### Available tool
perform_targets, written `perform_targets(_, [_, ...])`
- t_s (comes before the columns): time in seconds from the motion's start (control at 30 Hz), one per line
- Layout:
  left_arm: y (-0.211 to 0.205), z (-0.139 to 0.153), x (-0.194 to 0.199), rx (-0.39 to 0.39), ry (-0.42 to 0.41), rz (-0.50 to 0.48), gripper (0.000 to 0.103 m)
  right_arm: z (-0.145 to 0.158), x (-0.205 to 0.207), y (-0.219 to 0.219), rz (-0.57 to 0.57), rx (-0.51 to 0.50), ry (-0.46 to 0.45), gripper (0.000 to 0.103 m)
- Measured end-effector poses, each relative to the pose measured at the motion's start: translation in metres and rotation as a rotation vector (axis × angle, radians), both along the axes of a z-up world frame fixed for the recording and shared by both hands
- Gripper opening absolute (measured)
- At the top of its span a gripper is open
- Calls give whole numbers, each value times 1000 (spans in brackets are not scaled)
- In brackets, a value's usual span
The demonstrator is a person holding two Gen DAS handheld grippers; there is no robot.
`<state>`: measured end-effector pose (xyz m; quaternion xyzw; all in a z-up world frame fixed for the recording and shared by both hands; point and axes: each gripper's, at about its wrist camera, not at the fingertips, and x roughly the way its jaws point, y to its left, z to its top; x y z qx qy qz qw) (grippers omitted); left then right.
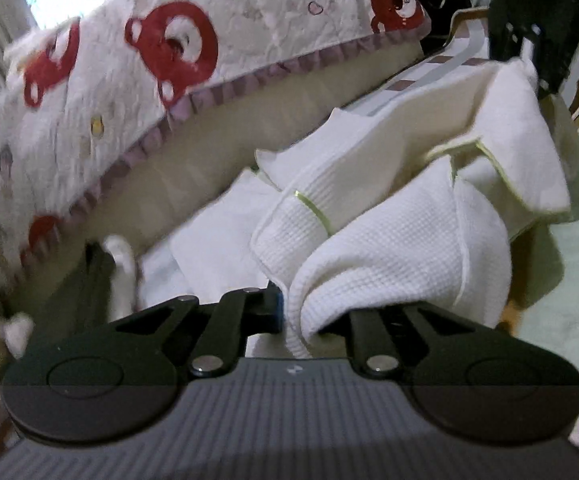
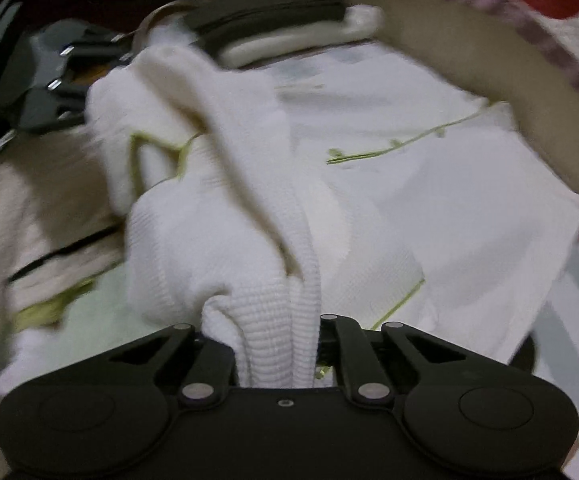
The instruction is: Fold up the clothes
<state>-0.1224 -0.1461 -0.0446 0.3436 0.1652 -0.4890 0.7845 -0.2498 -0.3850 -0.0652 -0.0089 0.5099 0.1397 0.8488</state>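
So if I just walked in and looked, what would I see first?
Probably the white waffle-knit garment with thin green piping, bunched up in the middle and pinched by both the left gripper and the right gripper. Next, the white quilt with big red bears, lying behind it at the upper left of the left wrist view. The right wrist view also shows a dark folded item at the far end.

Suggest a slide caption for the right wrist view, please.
Right gripper clamps bunched white waffle-knit garment.

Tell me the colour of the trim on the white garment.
Yellow-green trim on the garment; clearest in the left wrist view.
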Motion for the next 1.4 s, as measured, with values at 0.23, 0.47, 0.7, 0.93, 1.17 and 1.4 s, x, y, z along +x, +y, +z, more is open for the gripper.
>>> perform_targets(0.23, [30, -3, -14, -45, 29, -5, 12, -1, -10, 18, -97, 48, 97, 11])
perform_targets(0.47, [17, 11, 16, -103, -18, 32, 12, 41, 11, -5, -331, 27, -4, 10])
perform_targets(0.7, [-12, 21, 72, -116, 43, 74, 11, 67, 50, -22, -338, -39, -4, 10])
perform_targets(0.93, [-4, 4, 62, -63, 55, 21, 12, 40, 63, -10, -241, -1, 103, 10])
perform_targets(1.17, [-18, -18, 59, -3, 11, -25, 12, 4, 81, -36, -84, 92, 253, 10])
perform_targets(1.4, [-90, -10, 168, 65, 251, -28, 13, -10, 145, -111, 3, 211, 361, 10])
